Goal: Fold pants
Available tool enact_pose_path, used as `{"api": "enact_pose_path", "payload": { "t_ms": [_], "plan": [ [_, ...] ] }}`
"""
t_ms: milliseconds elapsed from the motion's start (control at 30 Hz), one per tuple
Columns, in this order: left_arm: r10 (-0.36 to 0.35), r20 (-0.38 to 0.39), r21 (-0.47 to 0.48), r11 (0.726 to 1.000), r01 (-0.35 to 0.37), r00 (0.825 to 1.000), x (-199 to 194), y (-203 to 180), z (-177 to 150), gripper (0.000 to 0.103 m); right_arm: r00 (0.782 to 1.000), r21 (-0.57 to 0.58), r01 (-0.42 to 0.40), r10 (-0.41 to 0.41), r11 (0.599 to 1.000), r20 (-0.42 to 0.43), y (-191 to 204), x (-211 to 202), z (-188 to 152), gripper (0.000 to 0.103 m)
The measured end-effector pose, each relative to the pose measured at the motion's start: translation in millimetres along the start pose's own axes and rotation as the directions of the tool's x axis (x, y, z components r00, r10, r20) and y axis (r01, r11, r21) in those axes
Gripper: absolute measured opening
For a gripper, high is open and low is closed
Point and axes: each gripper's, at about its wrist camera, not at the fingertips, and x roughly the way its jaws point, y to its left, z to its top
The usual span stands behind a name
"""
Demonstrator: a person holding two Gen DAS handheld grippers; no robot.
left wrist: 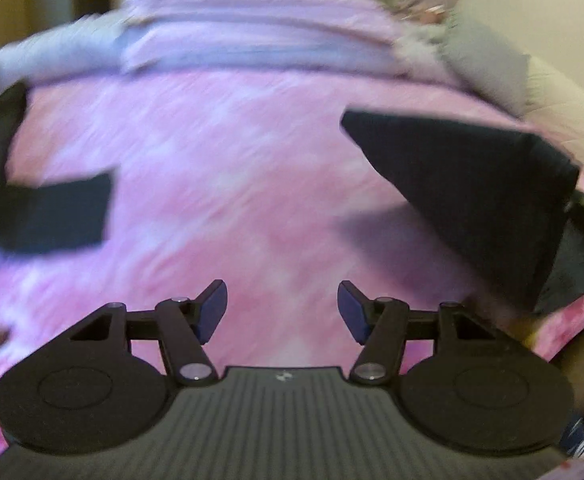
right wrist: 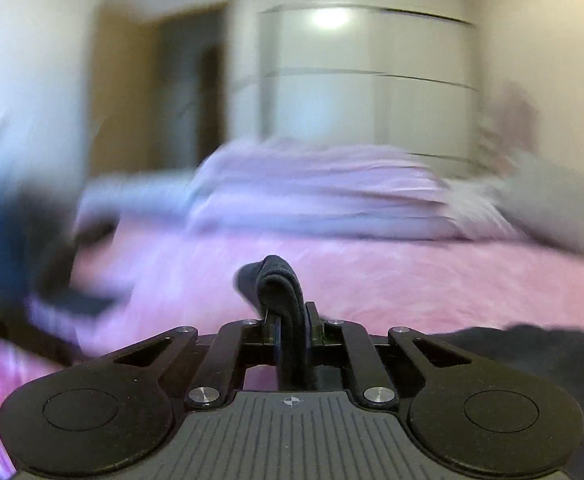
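Observation:
The dark pants (left wrist: pixel 471 196) show in the left wrist view as a lifted flap at the right, above a pink bedspread (left wrist: pixel 228 184). Another dark piece of cloth (left wrist: pixel 56 212) lies at the left edge. My left gripper (left wrist: pixel 282 312) hovers over the bedspread, open, with only pink cover between its blue pads (left wrist: pixel 212 312). In the right wrist view my right gripper (right wrist: pixel 292 330) is shut on a fold of the pants (right wrist: pixel 282 292), which bulges up between the fingers. More dark cloth (right wrist: pixel 539 356) trails off to the right. Both views are blurred.
Folded lilac bedding (left wrist: pixel 252 28) and a grey pillow (left wrist: pixel 487 68) lie at the far end of the bed. Behind it stand a pale wardrobe (right wrist: pixel 371 80) and a wooden door (right wrist: pixel 132 80). A dark blurred shape (right wrist: pixel 8 240) fills the right wrist view's left edge.

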Motion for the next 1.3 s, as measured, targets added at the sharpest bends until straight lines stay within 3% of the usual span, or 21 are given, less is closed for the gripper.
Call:
{"api": "enact_pose_path", "payload": {
  "t_ms": [167, 300, 400, 467, 500, 533, 567, 600, 667, 767, 833, 867, 933, 1000, 1033, 1067, 1133, 1200, 1233, 1267, 1300],
  "plan": [
    [-0.164, 0.061, 0.095, 0.983, 0.158, 0.985, 20, -80, 48, 0.057, 0.989, 0.228, 0.094, -0.117, 0.969, 0.091, -114, -29, 48, 0.006],
    [-0.274, 0.07, 0.169, 0.951, 0.26, 0.959, 52, -157, 73, 0.057, 0.966, 0.396, 0.202, -0.249, 0.896, 0.072, -234, -49, 44, 0.006],
    [-0.334, 0.03, 0.204, 0.925, 0.321, 0.942, 90, -215, 77, 0.057, 0.939, 0.545, 0.3, -0.344, 0.783, -0.022, -325, -52, 6, 0.006],
    [-0.348, -0.021, 0.227, 0.911, 0.344, 0.937, 120, -253, 71, 0.057, 0.909, 0.637, 0.391, -0.386, 0.664, -0.156, -383, -47, -37, 0.006],
    [-0.353, -0.046, 0.241, 0.904, 0.353, 0.934, 134, -269, 66, 0.055, 0.912, 0.698, 0.393, -0.352, 0.598, -0.212, -408, -42, -61, 0.007],
    [-0.346, -0.081, 0.254, 0.9, 0.355, 0.935, 147, -284, 62, 0.052, 0.924, 0.771, 0.361, -0.312, 0.525, -0.22, -424, -40, -82, 0.007],
    [-0.342, -0.107, 0.263, 0.896, 0.359, 0.933, 157, -295, 57, 0.046, 0.939, 0.815, 0.312, -0.29, 0.488, -0.185, -431, -42, -93, 0.006],
    [-0.345, -0.107, 0.266, 0.894, 0.361, 0.932, 163, -299, 53, 0.042, 0.945, 0.812, 0.287, -0.292, 0.508, -0.151, -432, -42, -91, 0.006],
    [-0.342, -0.096, 0.282, 0.891, 0.355, 0.935, 168, -307, 49, 0.042, 0.939, 0.76, 0.281, -0.331, 0.586, -0.092, -426, -43, -73, 0.006],
    [-0.341, -0.096, 0.274, 0.894, 0.354, 0.935, 171, -311, 49, 0.042, 0.935, 0.694, 0.212, -0.35, 0.688, 0.062, -412, -53, -33, 0.006],
    [-0.329, -0.096, 0.281, 0.896, 0.343, 0.939, 175, -317, 53, 0.042, 0.906, 0.555, 0.233, -0.386, 0.799, 0.175, -388, -67, -5, 0.006],
    [-0.313, -0.093, 0.293, 0.899, 0.327, 0.945, 177, -322, 53, 0.042, 0.889, 0.512, 0.283, -0.423, 0.811, 0.178, -383, -72, -4, 0.006],
    [-0.291, -0.084, 0.315, 0.9, 0.302, 0.953, 179, -330, 53, 0.042, 0.871, 0.54, 0.385, -0.489, 0.748, 0.056, -398, -65, -27, 0.006],
    [-0.28, -0.096, 0.33, 0.897, 0.296, 0.955, 181, -335, 52, 0.042, 0.874, 0.652, 0.444, -0.458, 0.615, -0.164, -433, -48, -73, 0.006],
    [-0.277, -0.097, 0.333, 0.896, 0.294, 0.956, 183, -337, 52, 0.041, 0.881, 0.687, 0.439, -0.426, 0.579, -0.204, -443, -44, -92, 0.006],
    [-0.275, -0.098, 0.344, 0.893, 0.292, 0.956, 184, -338, 52, 0.041, 0.894, 0.719, 0.395, -0.421, 0.572, -0.155, -446, -50, -100, 0.006],
    [-0.265, -0.087, 0.366, 0.888, 0.278, 0.96, 187, -340, 52, 0.041, 0.903, 0.746, 0.365, -0.408, 0.557, -0.137, -450, -50, -96, 0.007],
    [-0.262, -0.089, 0.353, 0.894, 0.277, 0.961, 189, -339, 55, 0.036, 0.909, 0.725, 0.348, -0.402, 0.594, -0.107, -449, -48, -85, 0.007],
    [-0.269, -0.088, 0.338, 0.898, 0.282, 0.959, 189, -338, 57, 0.035, 0.91, 0.705, 0.342, -0.406, 0.622, -0.084, -446, -66, -82, 0.007],
    [-0.27, -0.089, 0.33, 0.9, 0.284, 0.959, 191, -337, 58, 0.035, 0.906, 0.675, 0.359, -0.414, 0.645, -0.086, -443, -69, -79, 0.007],
    [-0.264, -0.09, 0.328, 0.903, 0.279, 0.96, 194, -337, 60, 0.035, 0.892, 0.645, 0.413, -0.427, 0.643, -0.146, -445, -62, -84, 0.006]
  ]
}}
